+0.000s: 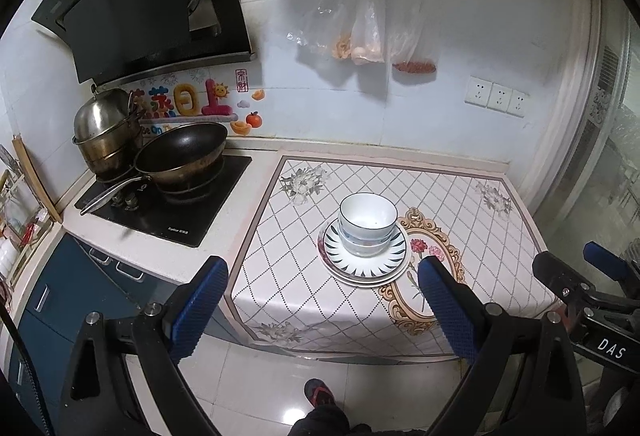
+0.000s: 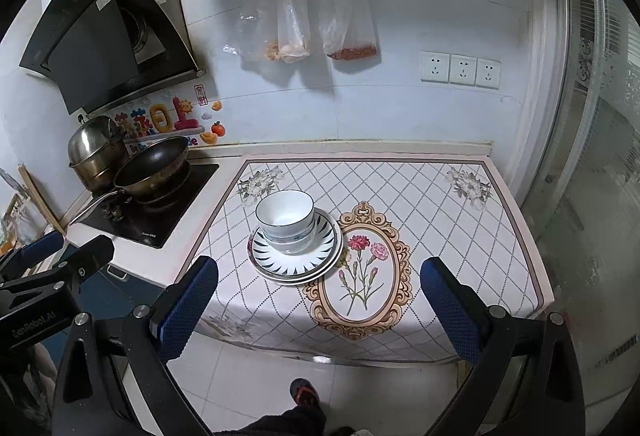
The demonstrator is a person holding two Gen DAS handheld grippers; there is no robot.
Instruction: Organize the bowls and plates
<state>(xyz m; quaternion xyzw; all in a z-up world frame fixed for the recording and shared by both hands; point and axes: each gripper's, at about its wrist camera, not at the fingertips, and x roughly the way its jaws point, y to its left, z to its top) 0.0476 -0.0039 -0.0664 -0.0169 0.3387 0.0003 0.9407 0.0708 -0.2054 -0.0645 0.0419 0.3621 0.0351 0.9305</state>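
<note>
At the far left, a wok (image 1: pixel 182 152) sits on the hob, clear of my work. My left gripper (image 1: pixel 320 300) hangs off the counter's front edge, jaws wide apart, holding nothing. Nested bowls (image 1: pixel 367 222) stand on stacked plates (image 1: pixel 362 256) near the middle of the patterned mat (image 1: pixel 500 236), likely gathered to save space. My right gripper (image 2: pixel 320 300) hovers likewise, spread wide and empty.
</note>
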